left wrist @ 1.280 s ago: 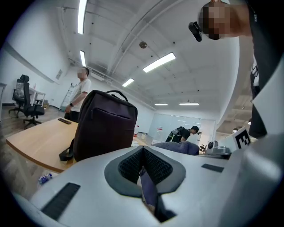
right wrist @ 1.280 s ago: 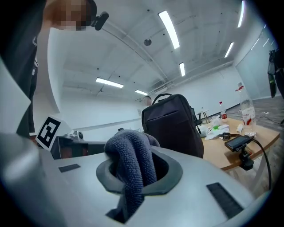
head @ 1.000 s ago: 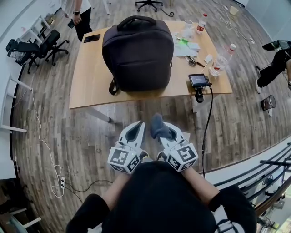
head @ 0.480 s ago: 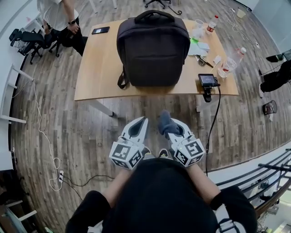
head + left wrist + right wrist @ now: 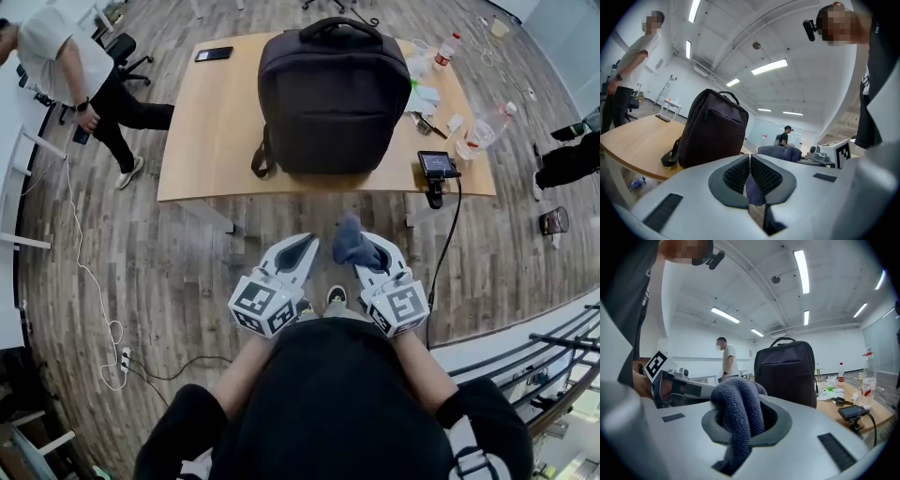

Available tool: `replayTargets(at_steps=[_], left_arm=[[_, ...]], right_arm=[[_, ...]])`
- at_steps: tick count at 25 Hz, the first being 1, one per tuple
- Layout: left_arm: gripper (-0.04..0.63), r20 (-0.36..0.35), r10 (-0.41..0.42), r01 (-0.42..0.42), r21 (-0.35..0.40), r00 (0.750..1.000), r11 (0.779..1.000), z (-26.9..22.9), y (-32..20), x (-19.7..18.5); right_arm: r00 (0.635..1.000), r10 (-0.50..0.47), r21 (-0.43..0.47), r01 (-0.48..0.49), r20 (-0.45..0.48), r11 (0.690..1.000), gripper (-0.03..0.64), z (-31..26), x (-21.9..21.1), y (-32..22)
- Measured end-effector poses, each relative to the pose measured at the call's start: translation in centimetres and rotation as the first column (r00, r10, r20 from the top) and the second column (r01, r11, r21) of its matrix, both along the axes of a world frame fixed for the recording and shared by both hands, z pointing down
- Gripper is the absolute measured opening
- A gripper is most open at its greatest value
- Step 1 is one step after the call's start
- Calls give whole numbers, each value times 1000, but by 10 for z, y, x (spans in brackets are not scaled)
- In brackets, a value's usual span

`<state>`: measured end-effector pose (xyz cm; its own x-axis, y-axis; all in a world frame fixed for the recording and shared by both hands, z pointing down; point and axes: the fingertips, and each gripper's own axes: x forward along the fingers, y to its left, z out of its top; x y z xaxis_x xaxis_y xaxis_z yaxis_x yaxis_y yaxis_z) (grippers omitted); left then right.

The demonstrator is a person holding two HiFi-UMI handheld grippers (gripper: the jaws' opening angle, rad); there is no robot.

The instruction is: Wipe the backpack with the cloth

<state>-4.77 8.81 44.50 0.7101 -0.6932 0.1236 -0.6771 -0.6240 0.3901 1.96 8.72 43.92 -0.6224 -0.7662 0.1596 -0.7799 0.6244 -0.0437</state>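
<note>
Head view looks steeply down on the person, who stands on the wooden floor in front of the table [image 5: 211,141] with both grippers held close to the body. The backpack [image 5: 335,98] stands upright in the middle of the table, its front face toward the person and its top handle at the far side. It is well apart from the 2 grippers, so I judge that the wiping is not yet begun.

The right gripper [image 5: 364,251] is clamped on the cloth [image 5: 350,242]. In the right gripper view, the grey cloth is bunched between the pads, and 1 thick fold stands out above the tips. The left gripper [image 5: 302,246] has its pads pressed together with nothing between them.

The cloth looks soft, light and limp, with a knitted surface. It should follow the shape of the bag easily. The grip sits low on the bunch, which is good, because the free fold is the part that must touch the fabric.

The backpack looks dark, soft-walled and half stiff. It probably weighs little if it is empty, so a push on its front face may tip it backward or slide it on the smooth table. I think the left gripper should open and take the top handle, or press on the top edge, while the right one wipes. A small screen device [image 5: 436,164] and some bottles [image 5: 448,49] stand at the right of the bag.
</note>
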Motion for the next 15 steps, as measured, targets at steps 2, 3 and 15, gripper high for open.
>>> replayTargets(at_steps=[2, 3, 15], left_arm=[[17, 3, -13, 13, 23, 1000, 1000, -4, -7, 0], [17, 4, -21, 21, 26, 1000, 999, -4, -10, 1], [17, 30, -129, 128, 30, 991, 991, -1, -84, 27]], right_arm=[[1000, 28, 1, -28, -11, 1000, 34, 0, 6, -6], [999, 38, 3, -38, -11, 999, 34, 1, 9, -10], [981, 64, -22, -61, 182, 998, 34, -3, 46, -75]])
